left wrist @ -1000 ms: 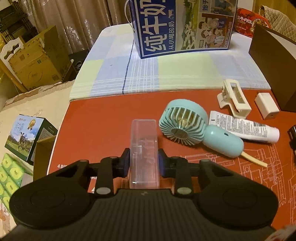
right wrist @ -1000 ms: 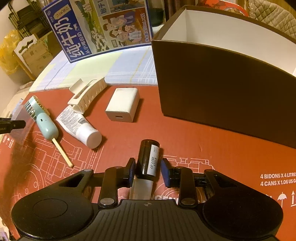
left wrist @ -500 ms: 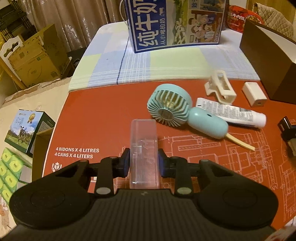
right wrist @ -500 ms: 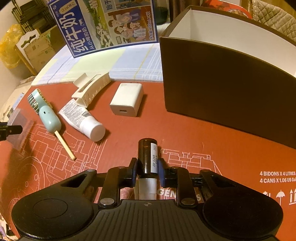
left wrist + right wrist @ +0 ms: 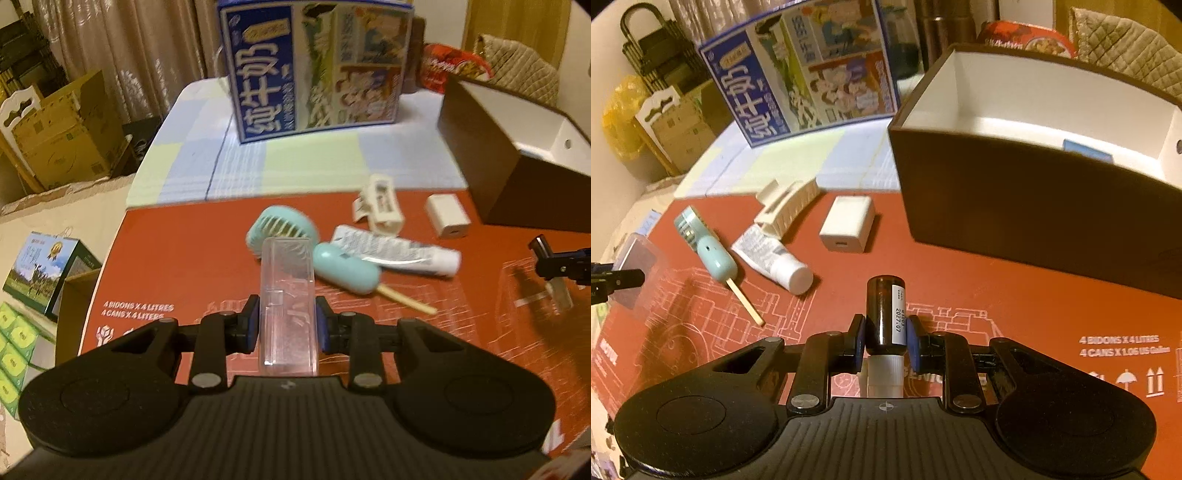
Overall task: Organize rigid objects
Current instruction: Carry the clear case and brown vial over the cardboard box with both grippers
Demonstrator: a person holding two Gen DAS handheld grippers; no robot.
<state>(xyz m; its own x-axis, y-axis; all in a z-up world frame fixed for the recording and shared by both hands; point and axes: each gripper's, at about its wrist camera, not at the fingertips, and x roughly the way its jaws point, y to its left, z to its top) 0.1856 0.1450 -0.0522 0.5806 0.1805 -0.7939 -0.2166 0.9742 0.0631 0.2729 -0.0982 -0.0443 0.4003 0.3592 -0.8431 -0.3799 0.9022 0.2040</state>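
Observation:
My left gripper (image 5: 287, 325) is shut on a clear plastic case (image 5: 287, 295), held above the red cardboard mat (image 5: 177, 266). My right gripper (image 5: 885, 338) is shut on a dark brown bottle (image 5: 885, 310) with a white cap, also lifted off the mat. Loose on the mat lie a teal handheld fan (image 5: 291, 236), a white tube (image 5: 399, 251), a cream hair claw (image 5: 382, 205) and a white charger block (image 5: 447, 216). The dark brown box (image 5: 1015, 206) with a white inside stands open at the right, beyond the bottle. The right gripper with the bottle shows at the left wrist view's right edge (image 5: 554, 262).
A blue milk carton box (image 5: 317, 70) stands on the checked cloth behind the mat. Cardboard boxes (image 5: 62, 129) and green packs sit on the floor at left. A red packet and a quilted cushion lie behind the brown box.
Both grippers have risen with their loads and drifted toward the brown box. The bottle left the mat as the right jaws shut on it. The fan and tube now sit closer to the clear case.

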